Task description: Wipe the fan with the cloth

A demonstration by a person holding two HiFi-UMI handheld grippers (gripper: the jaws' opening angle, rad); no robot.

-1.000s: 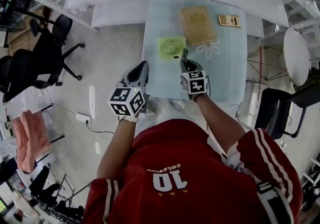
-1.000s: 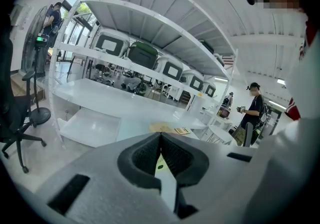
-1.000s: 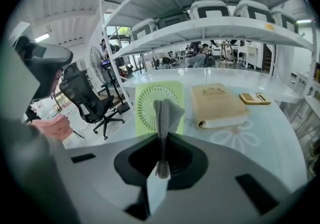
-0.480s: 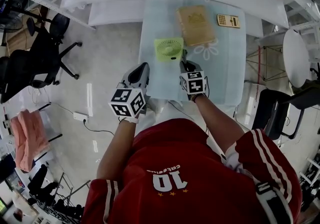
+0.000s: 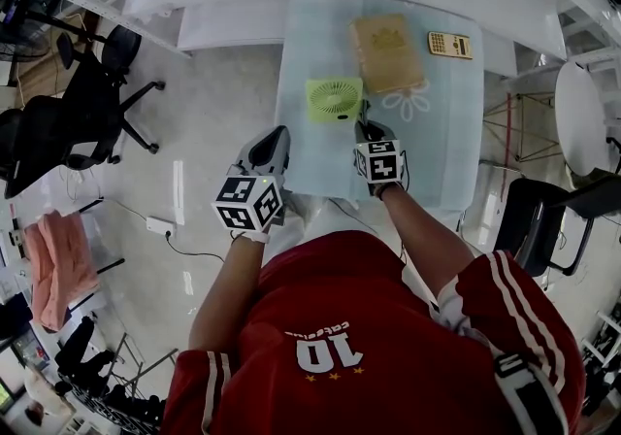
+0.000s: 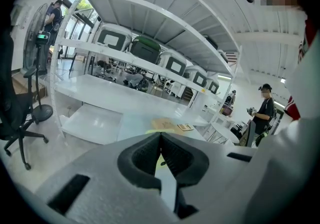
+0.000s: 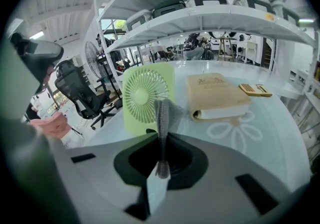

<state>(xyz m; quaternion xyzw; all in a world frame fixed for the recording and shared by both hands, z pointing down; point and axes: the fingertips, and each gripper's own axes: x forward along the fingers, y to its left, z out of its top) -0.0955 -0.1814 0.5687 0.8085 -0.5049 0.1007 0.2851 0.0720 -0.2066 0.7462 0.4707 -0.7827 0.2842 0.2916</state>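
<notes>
Left gripper (image 6: 160, 140): jaws pressed together on nothing, forearm stretched forward, by the table (image 5: 437, 161) near-left edge
Right gripper (image 7: 162, 135): pinching the grey cloth (image 7: 163, 110), aimed forward over the table
Fan (image 5: 334, 99): green, upright, at the right gripper's 11 o'clock, just beyond the cloth
Book (image 5: 385, 52): at the fan's 1 o'clock

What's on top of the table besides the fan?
On the table, a tan book lies flat beyond the fan, a calculator right of it. The right gripper holds a grey cloth over the near part. Anything beneath the book is covered.
</notes>
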